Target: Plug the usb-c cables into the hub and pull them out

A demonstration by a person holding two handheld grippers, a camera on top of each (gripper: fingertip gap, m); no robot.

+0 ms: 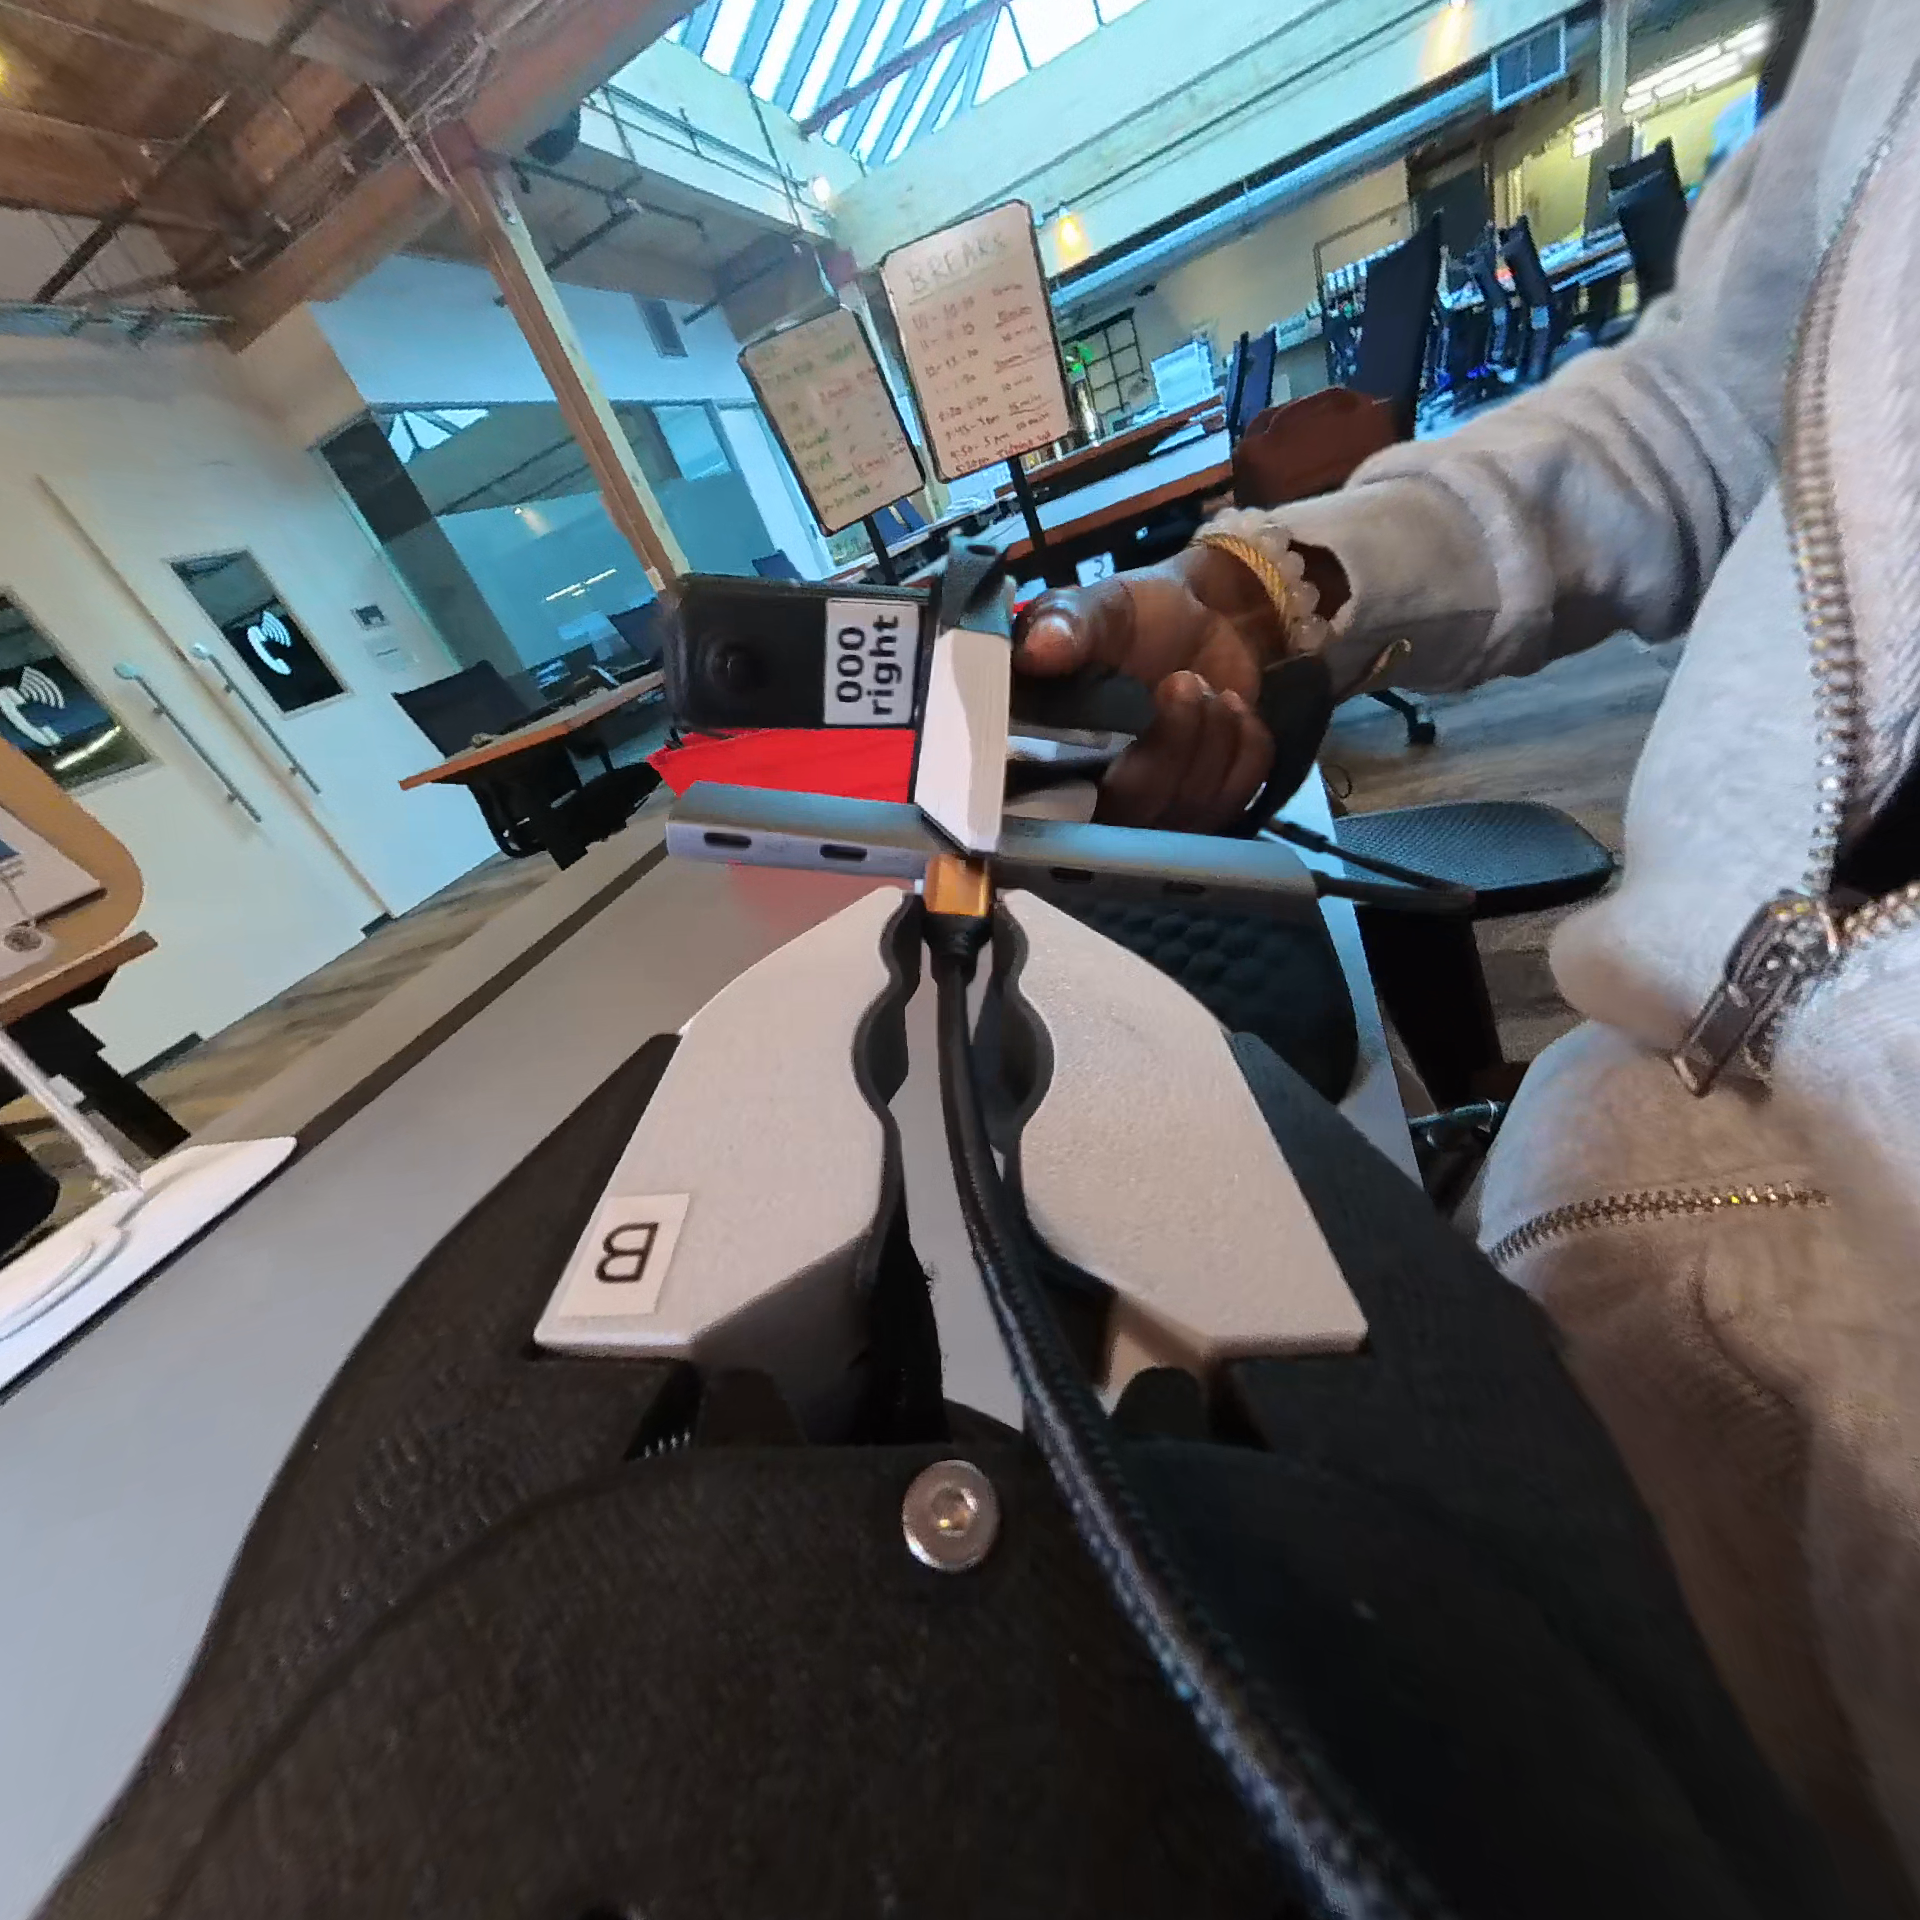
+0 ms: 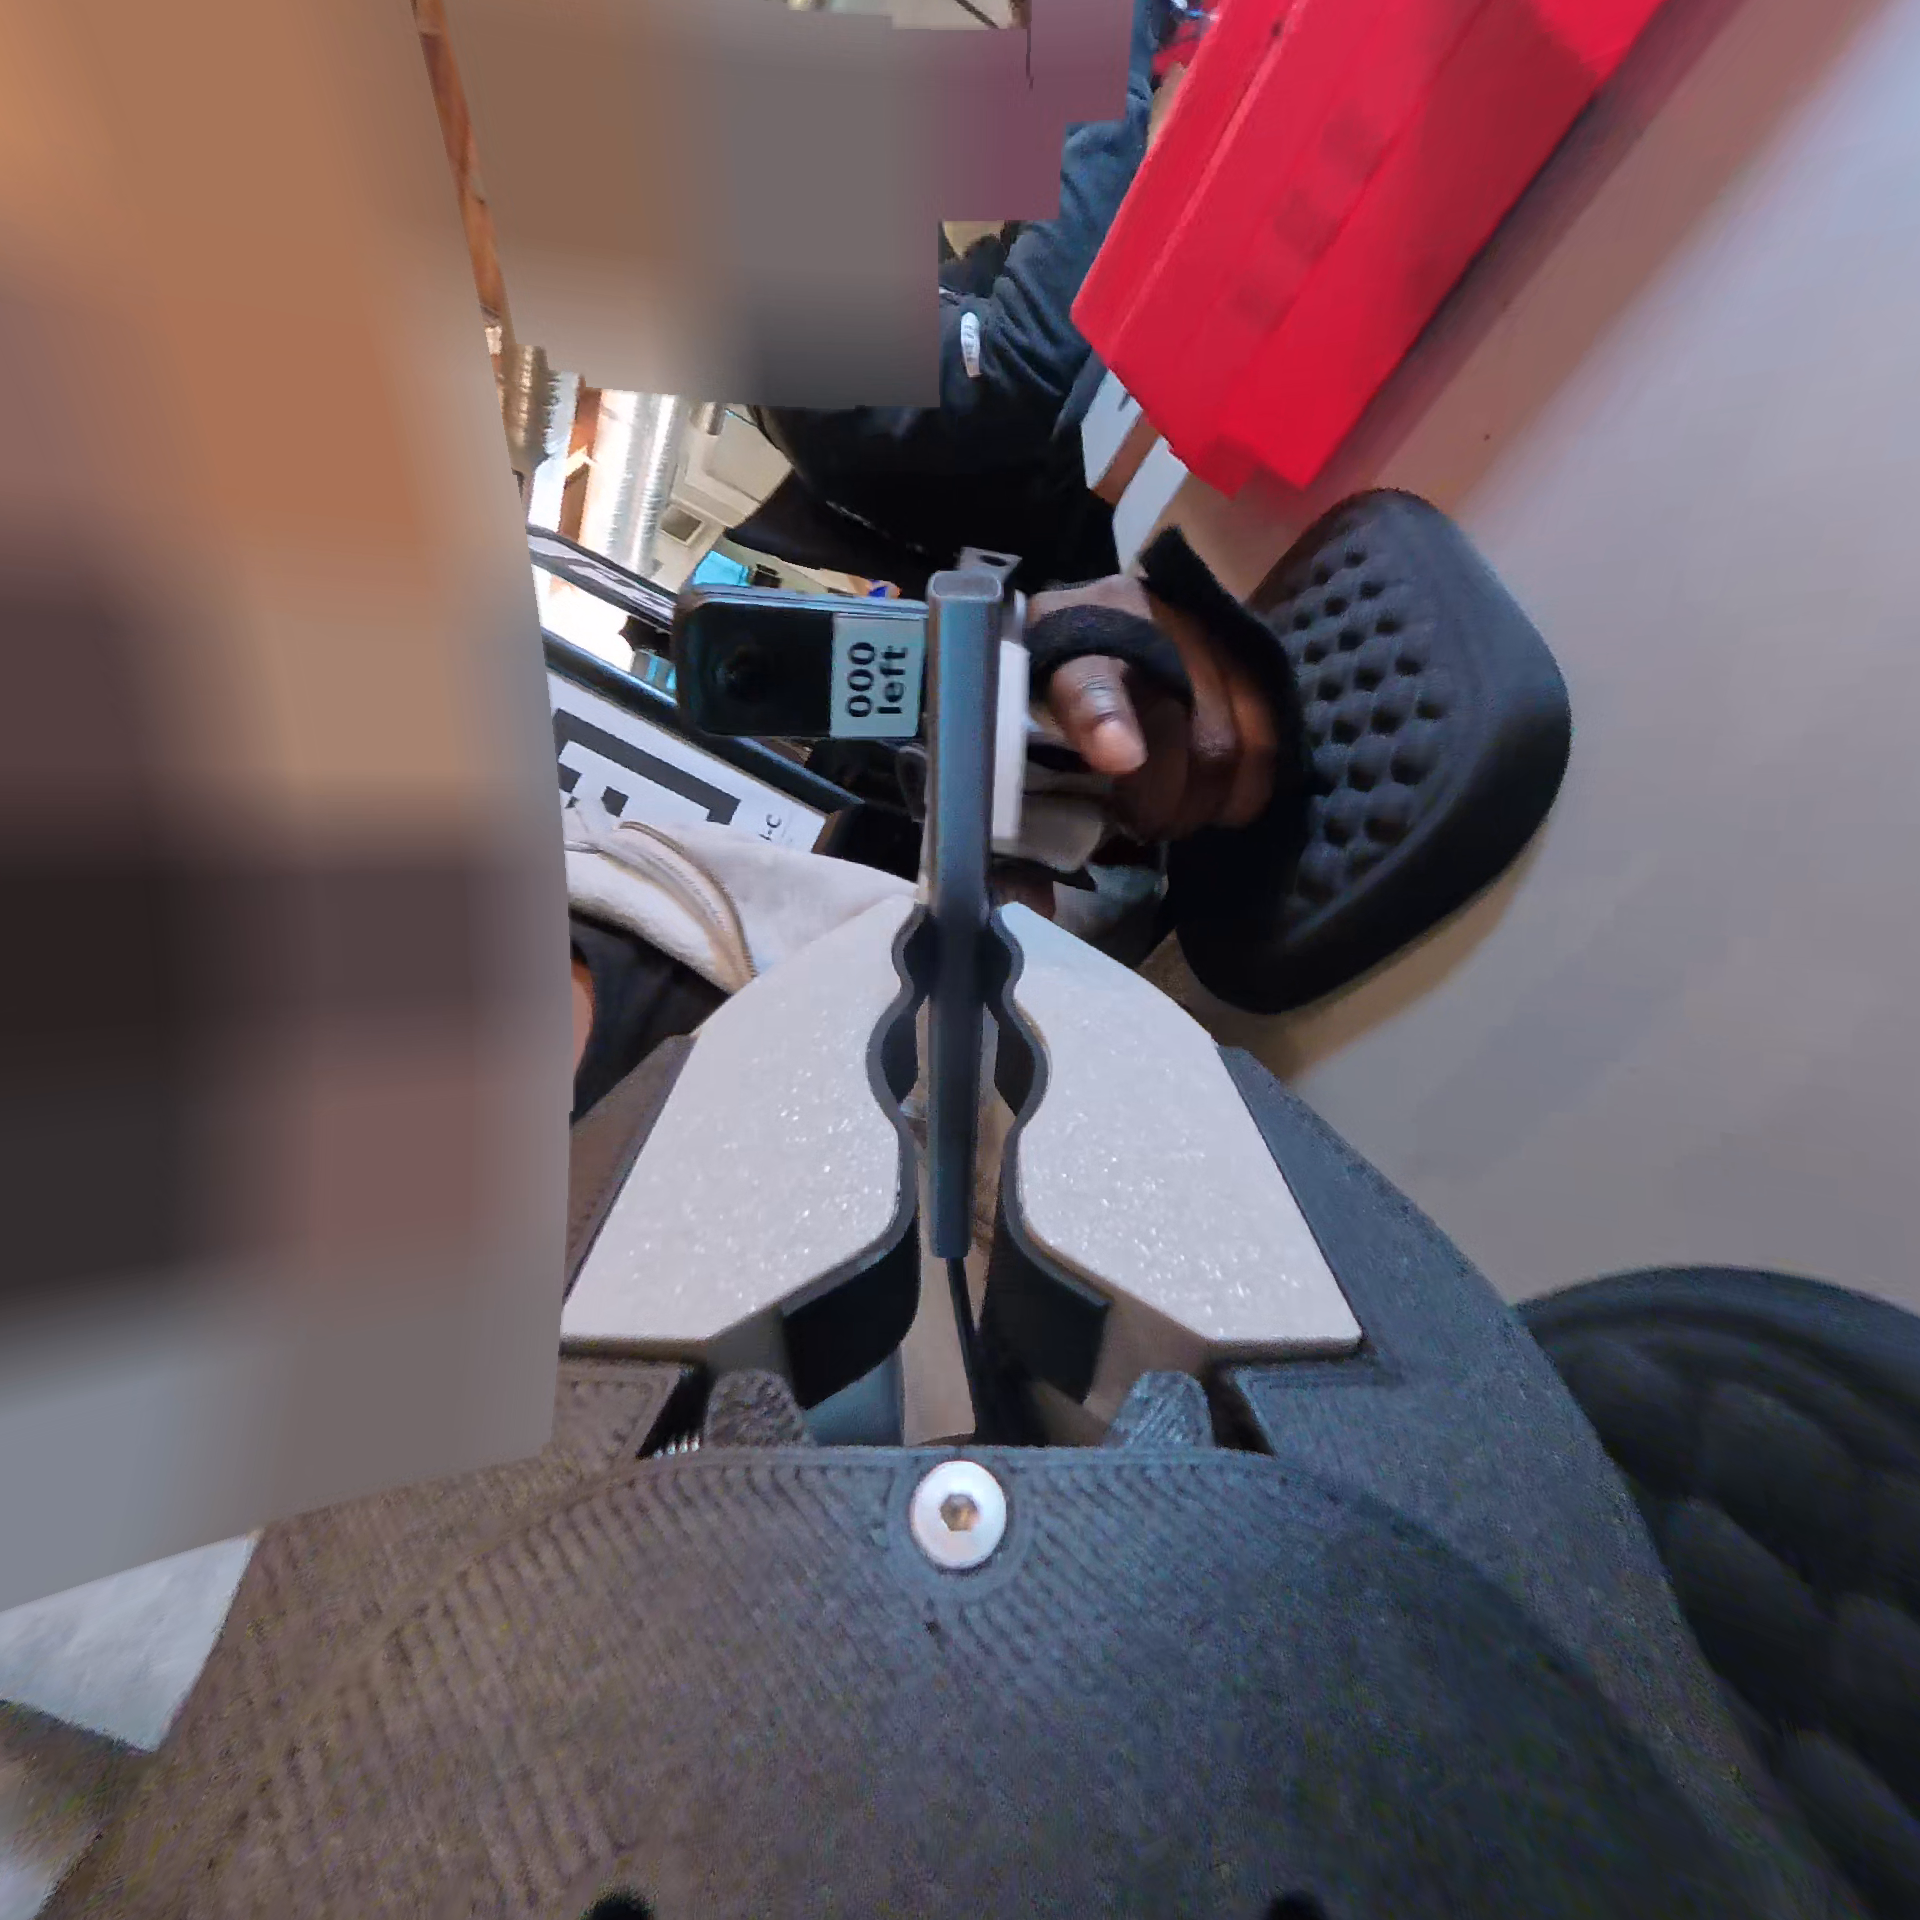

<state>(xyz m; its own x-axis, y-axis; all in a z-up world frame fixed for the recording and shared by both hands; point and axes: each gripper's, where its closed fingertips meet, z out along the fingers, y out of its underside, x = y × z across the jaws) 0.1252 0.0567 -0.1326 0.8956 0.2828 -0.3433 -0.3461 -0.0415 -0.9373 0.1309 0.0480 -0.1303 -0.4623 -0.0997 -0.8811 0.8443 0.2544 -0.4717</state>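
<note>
**Plug at the port, hub pinched edge-on**

The left gripper [image 1: 951,914] is closed on the usb-c cable [image 1: 971,1122], pinching it right behind the gold plug [image 1: 954,886], which pokes out just past the fingertips. The black braided cord runs back between the fingers and off over the gripper body. Straight ahead of those tips, touching or all but touching the plug, is the hub [image 1: 790,847], a slim grey metal bar lying crosswise with several slots along the near edge. From the left wrist view I can't tell whether the plug is seated or only at the mouth of a port.

The right gripper [image 2: 958,925] is clamped on the hub too, holding it edge-on; in its own view the bar [image 2: 961,790] stands up between the fingers, its thin lead trailing back toward the gripper body. A red bin [image 2: 1351,229] and a black dimpled pad [image 2: 1423,748] sit beyond, on the grey tabletop [image 2: 1714,727].

I'd judge the hub light and rigid, but smooth enough to twist in the grip if pushed off-centre. The cord is limp, so only the stiff plug shell takes a push; holding just behind it, as now, looks right. The plug tongue is small and could bend if driven in crooked.
</note>
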